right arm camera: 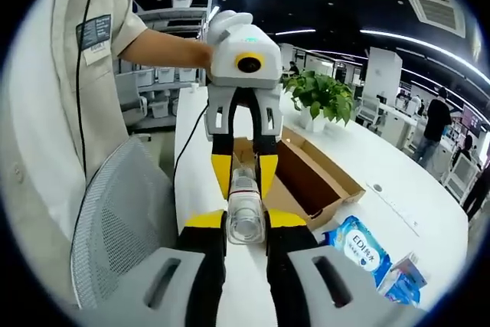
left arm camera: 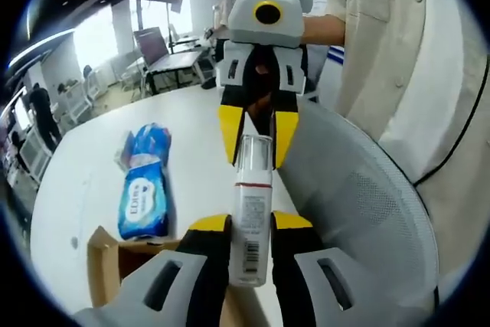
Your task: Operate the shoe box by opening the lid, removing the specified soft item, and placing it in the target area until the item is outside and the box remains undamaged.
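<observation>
Left gripper view: bottle (left arm camera: pixel 251 220) spans btwn both tongs, cap toward right tongs (left arm camera: pixel 253 137).

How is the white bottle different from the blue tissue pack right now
The white bottle is held in the air, the left gripper at one end and the right gripper at the other; the blue tissue pack lies on the white table. The bottle is slim and rigid, the pack broad and soft-looking. Both are outside the open cardboard box.
</observation>
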A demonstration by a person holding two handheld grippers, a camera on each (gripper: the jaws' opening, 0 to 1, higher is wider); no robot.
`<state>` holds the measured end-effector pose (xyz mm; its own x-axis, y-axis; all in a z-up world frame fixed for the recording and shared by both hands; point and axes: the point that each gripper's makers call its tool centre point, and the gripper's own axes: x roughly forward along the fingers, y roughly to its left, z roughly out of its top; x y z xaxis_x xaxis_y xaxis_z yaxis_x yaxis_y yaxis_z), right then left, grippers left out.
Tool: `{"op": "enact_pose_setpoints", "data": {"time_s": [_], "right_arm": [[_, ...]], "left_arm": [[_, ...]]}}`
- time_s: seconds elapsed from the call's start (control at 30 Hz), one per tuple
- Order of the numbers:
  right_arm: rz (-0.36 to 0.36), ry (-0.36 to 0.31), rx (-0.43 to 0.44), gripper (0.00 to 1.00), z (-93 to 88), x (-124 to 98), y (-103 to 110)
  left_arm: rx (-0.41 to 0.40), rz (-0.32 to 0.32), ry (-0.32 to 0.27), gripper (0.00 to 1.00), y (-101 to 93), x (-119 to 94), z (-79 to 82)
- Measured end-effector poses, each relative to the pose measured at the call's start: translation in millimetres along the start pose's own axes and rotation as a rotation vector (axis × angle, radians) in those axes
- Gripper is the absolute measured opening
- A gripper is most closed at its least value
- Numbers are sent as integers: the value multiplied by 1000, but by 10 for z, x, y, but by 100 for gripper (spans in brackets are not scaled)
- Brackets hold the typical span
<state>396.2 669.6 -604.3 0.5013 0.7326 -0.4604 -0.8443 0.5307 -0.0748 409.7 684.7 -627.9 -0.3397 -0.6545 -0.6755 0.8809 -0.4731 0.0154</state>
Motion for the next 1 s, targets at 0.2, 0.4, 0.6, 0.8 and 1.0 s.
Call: {"op": "enact_pose_setpoints", "data": {"time_s": [0.2,0.4,0.6,0.8,1.0], "right_arm": [[-7,-2,28,15,46,-17,-43],[-4,11,-1,15,126,-33,-66],[10,37,-43,15,136,-55,-126],[31,74,-80,15,96,-65,-160],[44,104,-110,15,79,-89,-244]], "left_arm": [[51,28,0,18,31,10,-6],[30,47,-16,19,67,-12,26],[5,92,-12,21,135,-38,-19],[-53,134,-25,30,175,-63,-84],[-127,223,-47,41,263,-124,-146]]}}
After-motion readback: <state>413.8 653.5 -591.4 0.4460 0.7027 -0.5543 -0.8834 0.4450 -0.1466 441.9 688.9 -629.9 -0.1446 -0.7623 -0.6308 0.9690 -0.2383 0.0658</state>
